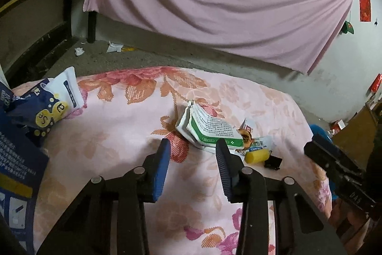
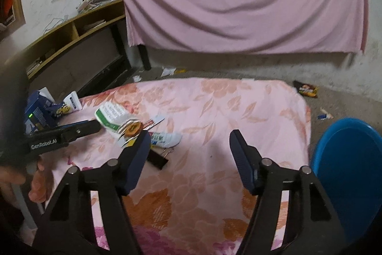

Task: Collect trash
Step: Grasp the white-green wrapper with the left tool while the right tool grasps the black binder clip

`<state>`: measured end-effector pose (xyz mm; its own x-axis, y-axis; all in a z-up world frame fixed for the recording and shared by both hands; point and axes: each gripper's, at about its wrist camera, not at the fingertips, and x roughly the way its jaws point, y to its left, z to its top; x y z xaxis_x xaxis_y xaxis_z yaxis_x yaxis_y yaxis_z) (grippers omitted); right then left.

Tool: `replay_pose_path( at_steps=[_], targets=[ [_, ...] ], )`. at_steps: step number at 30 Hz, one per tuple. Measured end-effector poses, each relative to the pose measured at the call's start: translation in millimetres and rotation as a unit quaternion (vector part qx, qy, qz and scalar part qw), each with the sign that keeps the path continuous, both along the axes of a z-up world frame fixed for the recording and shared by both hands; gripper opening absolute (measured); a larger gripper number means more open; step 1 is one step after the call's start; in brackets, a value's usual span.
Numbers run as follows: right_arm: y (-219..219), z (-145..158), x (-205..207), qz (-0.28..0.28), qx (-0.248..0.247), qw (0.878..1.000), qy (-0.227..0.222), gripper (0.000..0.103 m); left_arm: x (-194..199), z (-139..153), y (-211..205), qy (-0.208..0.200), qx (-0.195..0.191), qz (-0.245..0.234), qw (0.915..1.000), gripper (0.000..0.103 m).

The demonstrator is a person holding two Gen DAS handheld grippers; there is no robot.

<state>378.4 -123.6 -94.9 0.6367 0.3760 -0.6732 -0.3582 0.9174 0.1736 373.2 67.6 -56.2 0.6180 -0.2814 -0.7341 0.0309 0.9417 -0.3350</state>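
While the left gripper (image 1: 193,147) is hanging over the flowery cloth (image 1: 119,130) with its jaws partly apart and pinching nothing, the green-and-white box (image 1: 212,133) is lying just ahead of its fingertips. A yellow lump (image 1: 256,155) and a black clip (image 1: 273,163) are sitting beside the box. The right gripper (image 2: 191,142) is spreading wide over bare cloth, holding nothing. A blue bin (image 2: 348,166) is standing on the floor to its right.
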Motion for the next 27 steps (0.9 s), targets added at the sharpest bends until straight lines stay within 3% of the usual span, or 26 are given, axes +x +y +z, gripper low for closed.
replay_pose_path(
  at_steps=[6,7,9,16,27],
  targets=[
    [9,-5,2,0.022,-0.003,1.000,0.020,0.090,11,-2,6,0.004,-0.015,0.008,0.9999,0.033],
    [11,-6,3,0.026,-0.006,0.999,0.025,0.090,12,-3,6,0.004,-0.015,0.009,0.9998,0.031],
    [16,-9,5,0.036,-0.012,0.999,0.034,0.090,16,-5,8,0.008,-0.018,0.011,0.9997,0.016],
    [30,-23,12,0.064,-0.029,0.995,0.077,0.089,16,-4,7,0.004,-0.028,-0.003,0.9996,0.011],
    [47,-34,18,0.105,-0.034,0.988,0.104,0.065,11,-3,-2,-0.015,-0.019,0.000,0.9997,0.008]
  ],
)
